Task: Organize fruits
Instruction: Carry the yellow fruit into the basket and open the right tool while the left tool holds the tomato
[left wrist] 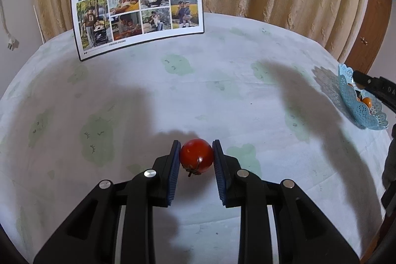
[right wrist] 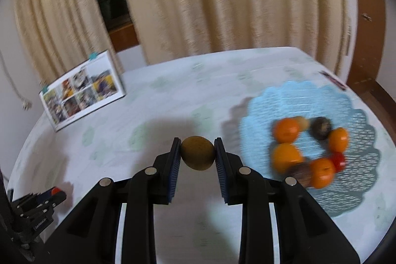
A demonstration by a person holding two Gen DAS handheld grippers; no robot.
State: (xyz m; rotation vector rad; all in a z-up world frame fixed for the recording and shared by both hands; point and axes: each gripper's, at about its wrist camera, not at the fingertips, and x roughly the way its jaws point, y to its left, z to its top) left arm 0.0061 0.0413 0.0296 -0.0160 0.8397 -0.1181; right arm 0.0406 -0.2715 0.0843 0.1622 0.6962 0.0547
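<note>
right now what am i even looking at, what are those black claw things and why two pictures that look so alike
The black claws are two-finger grippers that a person holds, one in each hand. Each carries a wide-angle camera looking forward along its fingers, so the two pictures are one scene seen from each hand.

The left-hand view shows the left gripper closed on a red tomato above the cloth-covered table.

The right-hand view is blurred. The right gripper is closed on a brownish-green fruit, perhaps a kiwi. To its right a light blue lacy basket sits on the table and already holds several orange fruits, a small red one and some dark ones.

A photo card, held up by clips, stands at the back in front of curtains.
</note>
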